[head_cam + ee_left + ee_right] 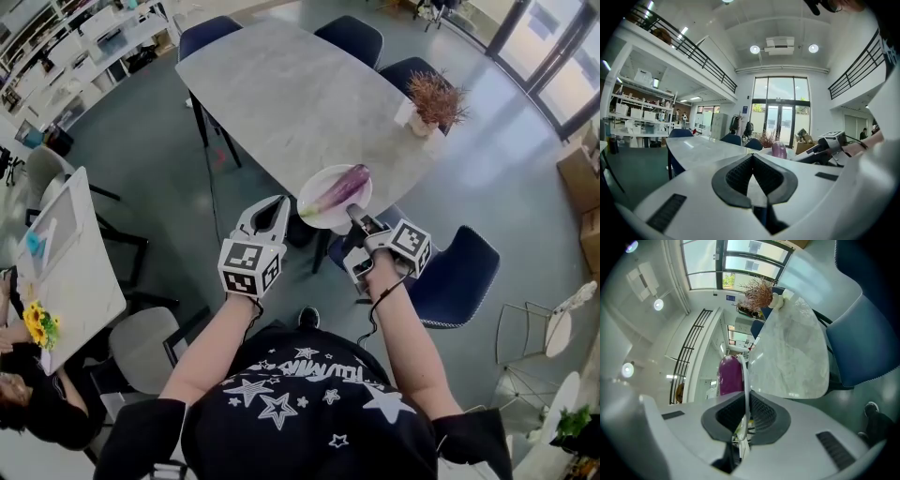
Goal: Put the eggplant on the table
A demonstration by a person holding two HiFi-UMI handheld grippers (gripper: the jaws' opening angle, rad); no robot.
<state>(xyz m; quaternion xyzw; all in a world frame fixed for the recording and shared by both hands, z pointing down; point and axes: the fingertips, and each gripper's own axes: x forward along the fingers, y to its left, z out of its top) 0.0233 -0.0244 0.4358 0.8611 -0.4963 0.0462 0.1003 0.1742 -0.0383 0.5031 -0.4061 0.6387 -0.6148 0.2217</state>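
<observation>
The fingers (736,177) of the left gripper (272,214) are pressed together at their tips with nothing between them. It hovers just left of the white plate (317,210), probably idle so that it is free to take the vegetable once the plate is steady. Next along, the plate lies over the near edge of the marble worktop (281,94); no view settles whether it rests on the stone or hangs just above it. The purple eggplant (343,189) lies across the plate, so it is not yet on the worktop itself. The right gripper (354,217) has its fingers (761,414) clamped on the plate's near rim, which shows edge-on as a thin white line between the pads (a rim pinch is about the only hold a flat dish offers). Holding it from the near side leaves the top clear for the other gripper, I judge. Farther right, a small pot of dried plant (434,99) stands at the worktop's edge, well apart from the plate, and a blue chair (457,277) sits below the right gripper.
</observation>
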